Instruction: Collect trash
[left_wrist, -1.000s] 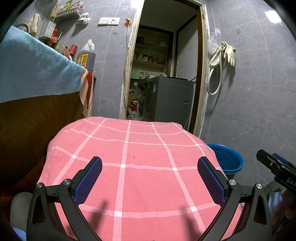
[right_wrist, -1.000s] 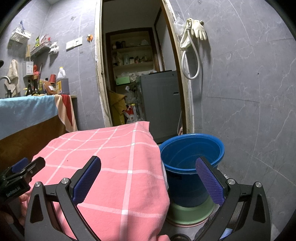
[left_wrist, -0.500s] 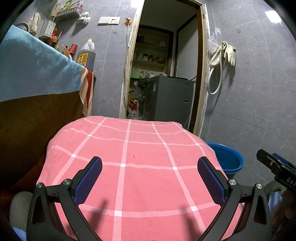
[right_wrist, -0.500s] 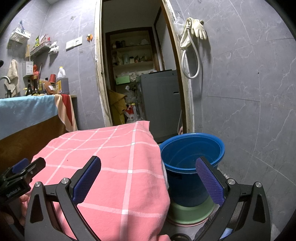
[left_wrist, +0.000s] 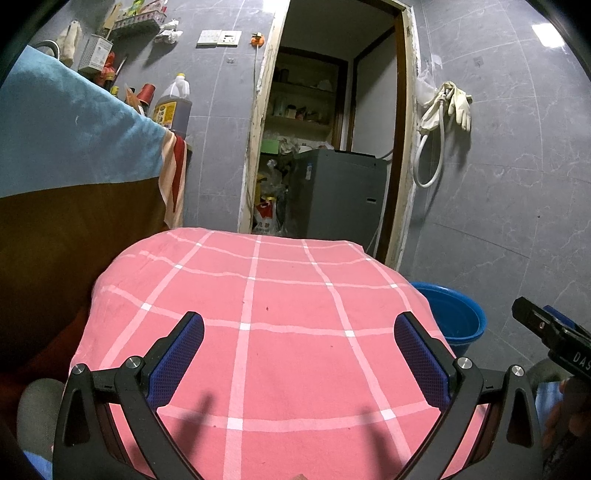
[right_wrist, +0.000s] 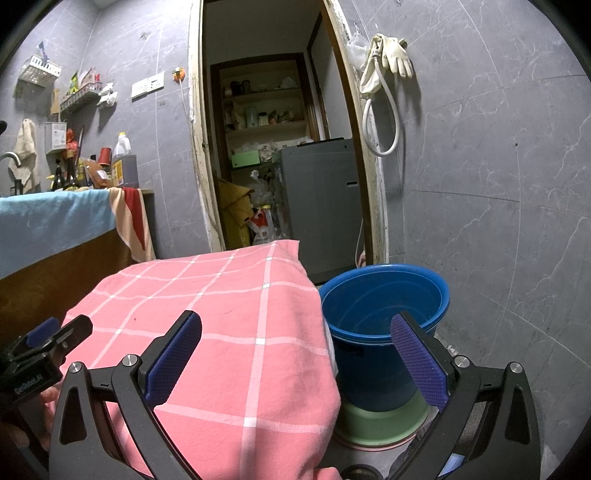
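The left gripper (left_wrist: 299, 332) hangs with its jaws spread wide, nothing between the blue pads (left_wrist: 176, 360), poised above the pink checked cloth (left_wrist: 258, 332) without touching it; only its shadows fall on the fabric. The right gripper (right_wrist: 295, 332) is just as wide apart and just as empty. Its left finger sits over the right-hand edge of the same cloth, its right finger over the blue bucket (right_wrist: 384, 295). Each gripper shows at the edge of the other's view, side by side and near each other.

The cloth drapes over a low rounded surface, and I see no scrap or wrapper lying on it; no trash to be collected can be picked out near the grippers. The blue bucket stands just beside the cloth's right edge, nested in a green basin (right_wrist: 380, 421) on the floor.

Further off, a counter under a blue towel (left_wrist: 74, 133) carries a big oil jug (left_wrist: 173, 107) and bottles. Behind the cloth an open doorway shows a grey washing machine (left_wrist: 336, 192) with bags piled beside it. Rubber gloves (left_wrist: 456, 105) and a hose hang on the tiled wall.
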